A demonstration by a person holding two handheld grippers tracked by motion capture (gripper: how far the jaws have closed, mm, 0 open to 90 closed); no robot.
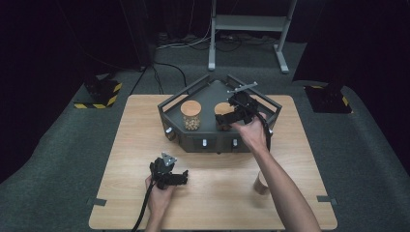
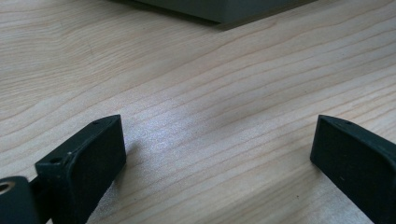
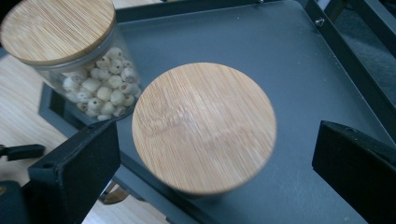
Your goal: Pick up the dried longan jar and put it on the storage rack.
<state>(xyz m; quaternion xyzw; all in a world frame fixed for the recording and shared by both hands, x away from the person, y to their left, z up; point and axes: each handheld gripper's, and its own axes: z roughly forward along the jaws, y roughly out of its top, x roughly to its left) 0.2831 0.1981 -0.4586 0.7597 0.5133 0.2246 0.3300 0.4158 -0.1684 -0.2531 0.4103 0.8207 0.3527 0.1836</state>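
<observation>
Jar (image 3: 204, 128) with the bamboo lid stands upright in the dark tray (image 1: 211, 92) at the far side of the bench (image 1: 130, 145), directly under the right hand-held gripper (image 1: 235, 113), whose jaws stand wide either side of it, gripping nothing. The left hand-held gripper (image 1: 170, 176) rests open and empty, near and left. The right gripper view shows the gaps beside the lid, hidden from above.

Recording lab: dark curtains (image 1: 58, 38), hazard-taped floor plates (image 1: 99, 92), grey carpet (image 1: 58, 159), metal stand (image 1: 249, 29).

A pale wooden table (image 1: 212, 159) stands on grey carpet. On it, toward the far edge, sits a dark metal tray (image 1: 193, 140) with knobs along its front. Near the right edge stands what looks like a small wooden-topped jar (image 1: 261, 182).
</observation>
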